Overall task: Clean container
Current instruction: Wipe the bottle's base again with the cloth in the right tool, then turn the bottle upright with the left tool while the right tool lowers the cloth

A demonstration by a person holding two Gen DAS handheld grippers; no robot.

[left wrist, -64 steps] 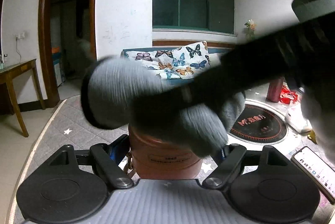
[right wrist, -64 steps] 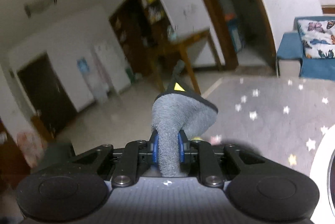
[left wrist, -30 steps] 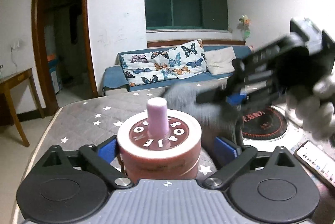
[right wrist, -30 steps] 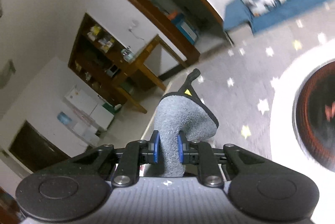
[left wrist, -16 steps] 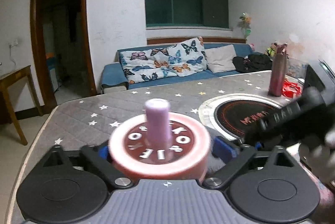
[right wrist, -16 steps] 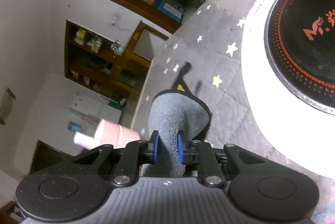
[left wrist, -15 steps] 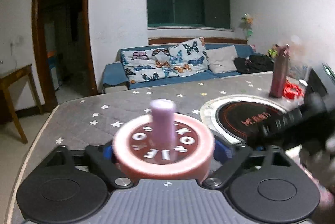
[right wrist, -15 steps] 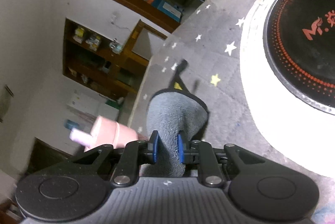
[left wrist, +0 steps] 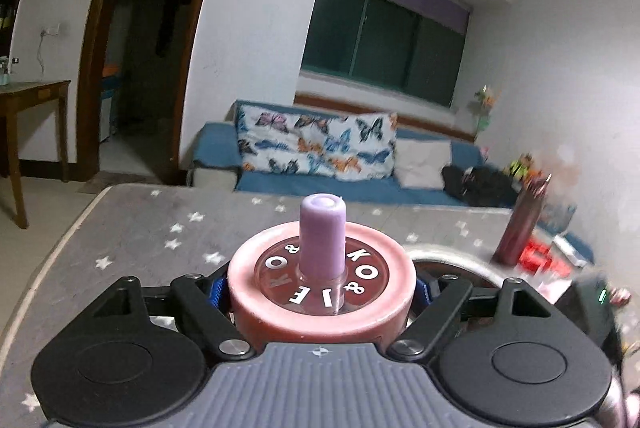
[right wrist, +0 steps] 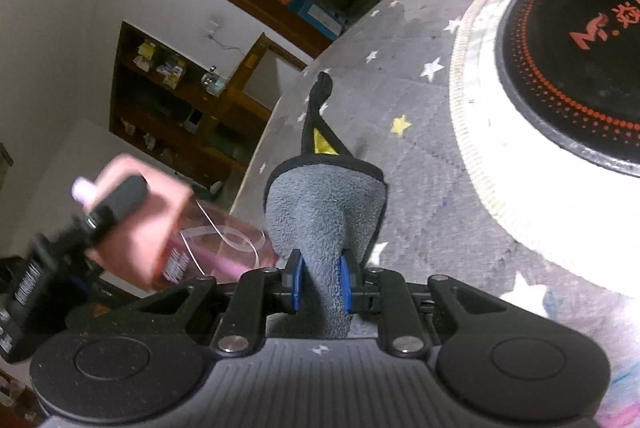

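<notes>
My left gripper [left wrist: 320, 292] is shut on a pink container [left wrist: 320, 292] with a round lid and a lilac spout [left wrist: 322, 232], held upright above the grey star-patterned table [left wrist: 160, 228]. In the right wrist view the container [right wrist: 160, 228] shows at the left, tilted and blurred, with the left gripper's black fingers [right wrist: 116, 204] around it. My right gripper [right wrist: 319, 282] is shut on a grey cleaning cloth [right wrist: 324, 212] with black trim, which hangs over the table beside the container.
A round induction cooktop [right wrist: 568, 60] is set in the table at the right. A dark red bottle [left wrist: 520, 232] and red items [left wrist: 540, 260] stand at the table's far right. A blue sofa [left wrist: 320, 164] is behind; a wooden side table [left wrist: 28, 100] is at left.
The cloth has come off the top of the container and swung away to the right and down. The container has been uncovered and the left gripper has turned slightly left.
</notes>
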